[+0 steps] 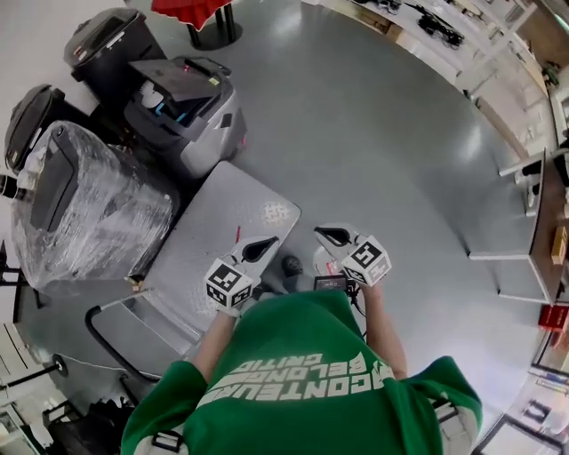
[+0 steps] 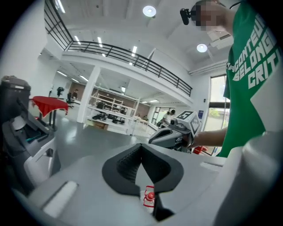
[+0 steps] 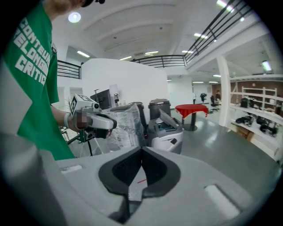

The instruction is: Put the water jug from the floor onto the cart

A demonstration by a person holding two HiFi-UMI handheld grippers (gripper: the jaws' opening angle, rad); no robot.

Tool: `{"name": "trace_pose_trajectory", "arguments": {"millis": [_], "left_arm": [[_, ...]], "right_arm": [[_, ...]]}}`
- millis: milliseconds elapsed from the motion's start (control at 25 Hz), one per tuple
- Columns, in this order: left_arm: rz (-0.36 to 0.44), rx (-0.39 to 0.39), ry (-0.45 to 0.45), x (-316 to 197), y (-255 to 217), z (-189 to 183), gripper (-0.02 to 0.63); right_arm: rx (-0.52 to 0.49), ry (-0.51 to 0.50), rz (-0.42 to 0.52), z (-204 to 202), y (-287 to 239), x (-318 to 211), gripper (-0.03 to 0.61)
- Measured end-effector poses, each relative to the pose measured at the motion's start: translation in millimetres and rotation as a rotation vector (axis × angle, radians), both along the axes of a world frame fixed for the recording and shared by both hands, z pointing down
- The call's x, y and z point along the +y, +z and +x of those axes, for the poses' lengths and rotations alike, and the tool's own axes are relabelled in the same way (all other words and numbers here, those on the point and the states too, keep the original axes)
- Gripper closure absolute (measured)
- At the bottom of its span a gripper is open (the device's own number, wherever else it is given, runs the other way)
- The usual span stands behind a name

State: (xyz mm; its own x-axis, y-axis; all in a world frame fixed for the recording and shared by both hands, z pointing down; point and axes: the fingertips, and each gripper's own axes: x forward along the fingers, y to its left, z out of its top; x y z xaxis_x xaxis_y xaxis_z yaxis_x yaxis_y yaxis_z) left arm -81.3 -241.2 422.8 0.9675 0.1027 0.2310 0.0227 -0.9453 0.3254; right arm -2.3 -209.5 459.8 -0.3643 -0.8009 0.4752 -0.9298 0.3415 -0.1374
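The grey flat cart (image 1: 213,222) stands in front of me, its handle at the near left. Of the water jug (image 1: 325,264) only a white top with red print shows on the floor, by the cart's near right corner; its red cap (image 2: 150,195) appears through the gap below the left jaws. My left gripper (image 1: 265,246) hovers over the cart's near edge, its jaws meeting at the tips with nothing between them. My right gripper (image 1: 329,235) hangs just right of the cart above the jug, also shut and empty. Each gripper sees the other: right gripper (image 2: 152,140), left gripper (image 3: 111,124).
A plastic-wrapped machine (image 1: 89,209) stands left of the cart. Behind it are a grey open-lidded machine (image 1: 182,107) and black bins (image 1: 107,44). A red-draped table (image 1: 200,13) stands far back. Shelving and benches (image 1: 516,178) line the right side, with grey floor (image 1: 373,133) between.
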Motion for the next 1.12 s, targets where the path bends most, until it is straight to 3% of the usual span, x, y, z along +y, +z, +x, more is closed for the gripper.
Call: {"name": "trace_pose_trajectory", "arguments": {"millis": [320, 520, 720, 1120], "left_arm": [[0.022, 0.032, 0.405, 69, -3, 112, 0.603], [0.023, 0.056, 0.589, 121, -14, 141, 0.603], [0.014, 0.034, 0.655, 141, -14, 138, 0.603], [0.028, -0.016, 0.647, 134, -6, 133, 0.603]], "right_arm": [[-0.031, 0.506, 0.000, 103, 1, 134, 0.589], [-0.020, 0.701, -0.004, 121, -2, 201, 0.588], [-0.006, 0.761, -0.019, 117, 0, 221, 0.588], [-0.034, 0.746, -0.028, 116, 17, 212, 0.588]]}}
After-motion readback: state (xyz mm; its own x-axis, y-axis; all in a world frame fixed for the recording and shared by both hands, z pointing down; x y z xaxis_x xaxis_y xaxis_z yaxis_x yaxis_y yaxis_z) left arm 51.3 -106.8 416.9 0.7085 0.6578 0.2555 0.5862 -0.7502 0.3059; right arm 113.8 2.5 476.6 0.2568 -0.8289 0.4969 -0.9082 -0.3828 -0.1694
